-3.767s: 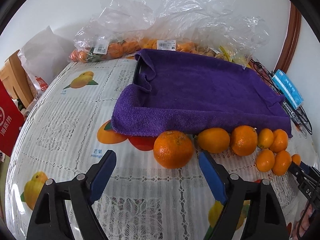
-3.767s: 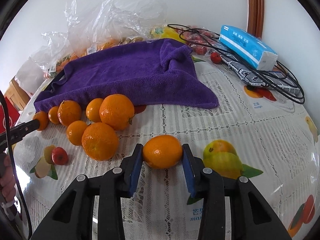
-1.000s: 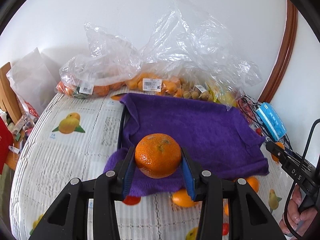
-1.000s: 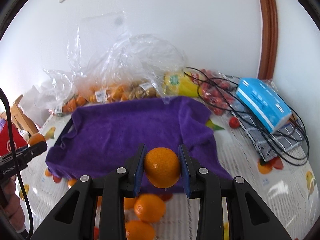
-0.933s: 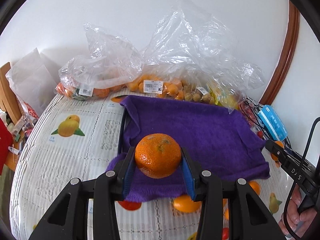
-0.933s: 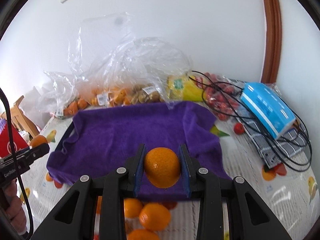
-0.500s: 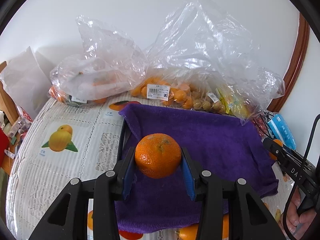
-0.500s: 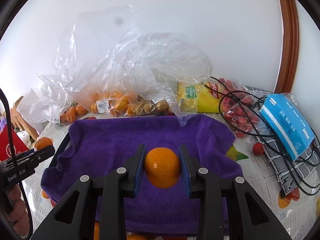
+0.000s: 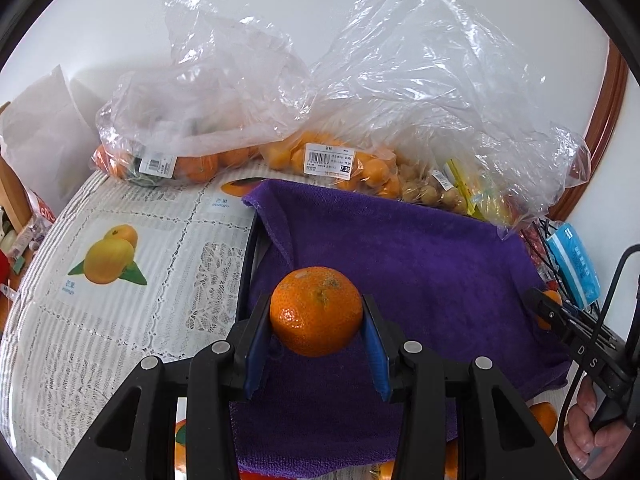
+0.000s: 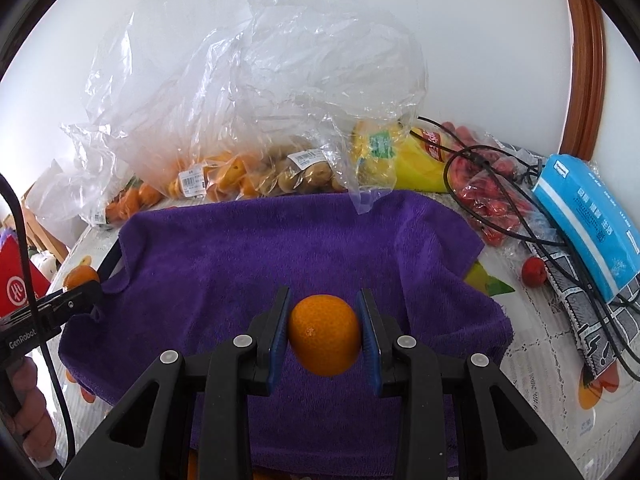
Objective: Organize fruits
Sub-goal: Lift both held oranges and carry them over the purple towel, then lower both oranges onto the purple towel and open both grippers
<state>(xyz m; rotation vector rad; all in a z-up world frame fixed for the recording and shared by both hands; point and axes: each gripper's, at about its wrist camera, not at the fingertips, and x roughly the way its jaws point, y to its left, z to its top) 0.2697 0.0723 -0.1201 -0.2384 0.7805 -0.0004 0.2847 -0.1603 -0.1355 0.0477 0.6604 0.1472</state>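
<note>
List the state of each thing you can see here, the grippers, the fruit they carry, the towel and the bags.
Left gripper: shut on the large orange, held above the towel.
Right gripper: shut on the smaller orange, also in the air.
Purple towel: spread out, rumpled at the edges, nothing on it.
Plastic bags: lying open and crumpled, fruit inside.
Blue tissue pack: lying on black cables.

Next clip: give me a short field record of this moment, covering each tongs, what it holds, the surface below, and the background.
left tongs: shut on rough-skinned orange
right tongs: shut on smooth orange
below both: purple towel, nothing lying on its visible part
table cover: fruit-print lace cloth
behind towel: clear plastic bags of fruit
right side: blue tissue pack, black cables
</note>
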